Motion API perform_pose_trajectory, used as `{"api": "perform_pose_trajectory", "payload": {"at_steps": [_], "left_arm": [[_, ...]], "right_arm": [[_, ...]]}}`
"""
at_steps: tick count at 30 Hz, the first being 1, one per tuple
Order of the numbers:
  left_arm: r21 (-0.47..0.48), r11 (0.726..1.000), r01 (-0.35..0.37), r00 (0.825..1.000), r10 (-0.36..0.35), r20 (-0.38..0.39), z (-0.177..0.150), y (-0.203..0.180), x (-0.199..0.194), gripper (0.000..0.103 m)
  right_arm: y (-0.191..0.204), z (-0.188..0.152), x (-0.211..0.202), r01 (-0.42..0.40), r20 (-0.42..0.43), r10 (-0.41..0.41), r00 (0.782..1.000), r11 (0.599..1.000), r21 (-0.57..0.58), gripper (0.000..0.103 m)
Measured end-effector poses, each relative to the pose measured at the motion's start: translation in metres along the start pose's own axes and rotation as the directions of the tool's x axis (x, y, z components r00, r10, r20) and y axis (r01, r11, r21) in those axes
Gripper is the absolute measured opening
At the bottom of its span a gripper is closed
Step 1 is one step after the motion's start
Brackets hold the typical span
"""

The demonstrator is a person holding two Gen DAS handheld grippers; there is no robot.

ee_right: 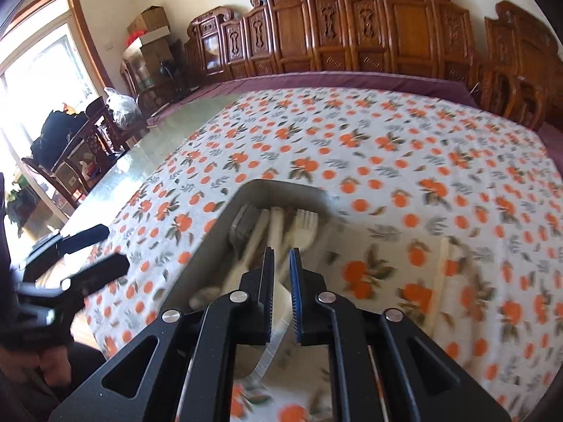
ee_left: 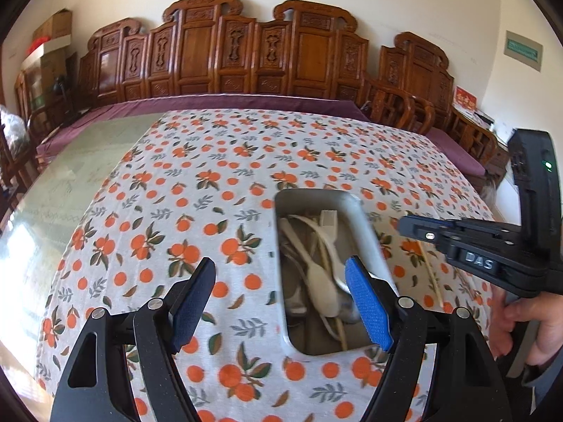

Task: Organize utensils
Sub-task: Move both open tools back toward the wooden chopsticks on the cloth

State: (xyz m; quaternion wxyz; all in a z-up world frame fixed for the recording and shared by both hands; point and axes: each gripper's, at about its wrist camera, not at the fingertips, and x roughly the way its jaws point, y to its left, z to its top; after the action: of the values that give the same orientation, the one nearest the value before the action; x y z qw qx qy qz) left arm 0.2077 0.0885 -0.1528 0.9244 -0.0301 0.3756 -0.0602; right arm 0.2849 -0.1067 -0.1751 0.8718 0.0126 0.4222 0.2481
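A grey metal tray [ee_left: 366, 232] sits on the orange-print tablecloth and holds several cream plastic utensils [ee_left: 323, 277], among them a fork [ee_left: 329, 219]. My left gripper [ee_left: 281, 302] is open and empty, its right pad over the tray's near end. My right gripper [ee_right: 281, 256] hovers over the tray [ee_right: 211, 239] with its jaws nearly closed; a cream utensil [ee_right: 278, 302] shows between the pads. It also shows in the left wrist view [ee_left: 418, 234], to the right of the tray. A cream chopstick [ee_left: 432, 274] lies on the cloth right of the tray.
The tablecloth [ee_left: 246, 161] covers part of a glass-topped table [ee_left: 81, 161]. Carved wooden chairs [ee_left: 246, 52] line the far side. The left gripper shows in the right wrist view [ee_right: 91, 246], left of the tray. A window [ee_right: 42, 63] is at the left.
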Motion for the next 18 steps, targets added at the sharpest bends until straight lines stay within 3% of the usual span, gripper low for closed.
{"api": "perform_pose_trajectory", "payload": {"at_steps": [9, 11, 15, 18], "left_arm": [[0.064, 0.997, 0.042, 0.999, -0.041, -0.019, -0.006, -0.045, -0.011, 0.073], [0.075, 0.996, 0.055, 0.998, -0.053, -0.026, -0.007, -0.056, -0.013, 0.073], [0.095, 0.992, 0.08, 0.996, -0.076, -0.041, -0.009, -0.076, -0.013, 0.073], [0.118, 0.989, 0.092, 0.995, -0.086, -0.053, -0.01, -0.092, -0.011, 0.073]], "right_arm": [[-0.069, -0.049, -0.059, 0.146, 0.002, -0.146, 0.989, 0.989, -0.023, 0.016], [-0.082, -0.058, -0.063, 0.161, -0.003, -0.161, 0.987, 0.987, -0.013, 0.017], [-0.108, -0.076, -0.07, 0.198, -0.017, -0.197, 0.98, 0.98, 0.01, 0.028], [-0.129, -0.09, -0.065, 0.222, -0.047, -0.221, 0.974, 0.975, 0.027, 0.028]]}}
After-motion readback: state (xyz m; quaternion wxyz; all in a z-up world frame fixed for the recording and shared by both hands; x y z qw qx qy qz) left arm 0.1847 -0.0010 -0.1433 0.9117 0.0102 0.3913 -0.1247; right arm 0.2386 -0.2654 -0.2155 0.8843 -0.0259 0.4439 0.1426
